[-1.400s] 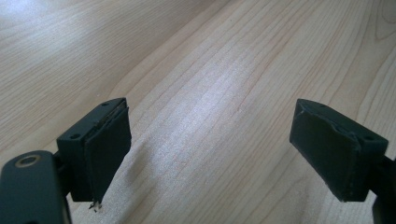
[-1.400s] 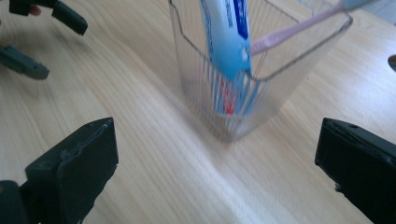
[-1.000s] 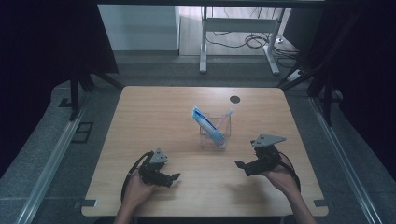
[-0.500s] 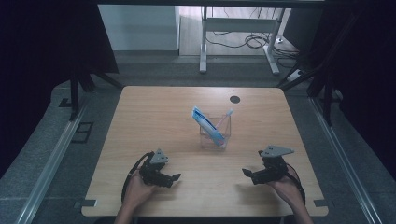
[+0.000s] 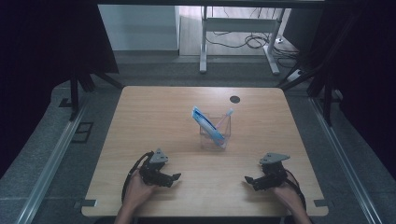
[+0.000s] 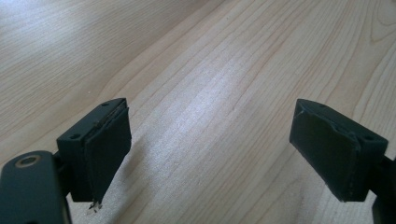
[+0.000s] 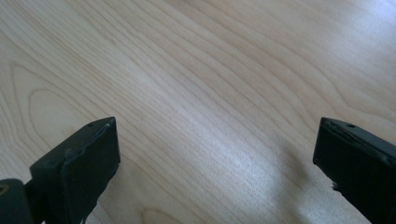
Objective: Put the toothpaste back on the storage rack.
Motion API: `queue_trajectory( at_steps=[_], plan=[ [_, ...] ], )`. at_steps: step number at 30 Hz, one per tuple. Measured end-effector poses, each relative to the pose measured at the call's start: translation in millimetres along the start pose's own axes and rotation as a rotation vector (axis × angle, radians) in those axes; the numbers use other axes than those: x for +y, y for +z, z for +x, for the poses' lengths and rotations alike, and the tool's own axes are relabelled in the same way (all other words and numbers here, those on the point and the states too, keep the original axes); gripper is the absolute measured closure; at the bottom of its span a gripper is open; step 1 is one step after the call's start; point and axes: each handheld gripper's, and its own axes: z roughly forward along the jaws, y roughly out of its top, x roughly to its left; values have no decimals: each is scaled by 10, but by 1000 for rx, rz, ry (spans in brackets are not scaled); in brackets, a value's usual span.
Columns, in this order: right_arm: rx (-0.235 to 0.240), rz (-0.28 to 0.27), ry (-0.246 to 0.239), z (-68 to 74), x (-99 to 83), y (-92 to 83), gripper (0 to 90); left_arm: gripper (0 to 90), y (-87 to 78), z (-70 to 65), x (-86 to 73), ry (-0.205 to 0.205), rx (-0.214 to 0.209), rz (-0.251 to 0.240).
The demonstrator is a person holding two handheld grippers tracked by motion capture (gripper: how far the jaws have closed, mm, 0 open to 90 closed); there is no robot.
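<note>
Since the earlier frame the right gripper [image 5: 252,180] has drawn back from beside the cup [image 5: 215,132] toward the near edge of the table [image 5: 140,116]; the left gripper [image 5: 173,177] has kept its place. The table is the largest item, a bare wooden top with a dark round hole [image 5: 235,99] beyond the cup. The cup, a clear square container, stands near the table's middle, and all positions below are given from it. Both grippers rest well apart from the cup on its near side, the left one to the near left, the right one to the near right, at about equal distance, so neither hand is clearly closer. In each gripper view the jaws stand wide apart over bare wood and grip nothing. Inside the cup a blue and white tube [image 5: 207,124] leans with its long axis tilted, upper end pointing up and to the far left above the rim. A thin toothbrush [image 5: 223,117] also stands in the cup, its long axis slanting the opposite way, head pointing up and to the far right. Any reach for either item would run forward and inward from the near edge.
</note>
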Motion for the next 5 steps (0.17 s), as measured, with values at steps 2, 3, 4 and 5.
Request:
queue_trajectory(
  at_steps=[2,3,4,5],
  plan=[
    [0,13,1,0,-16,10,10,128,0,2,2,1,2,4],
    [-1,17,1,0,-24,17,10,128,0,3,4,0,2,5],
    [-1,23,1,0,-29,20,10,129,0,4,8,-1,2,5],
    [1,26,0,0,-33,24,10,129,-2,6,15,-1,4,4]
  ],
)
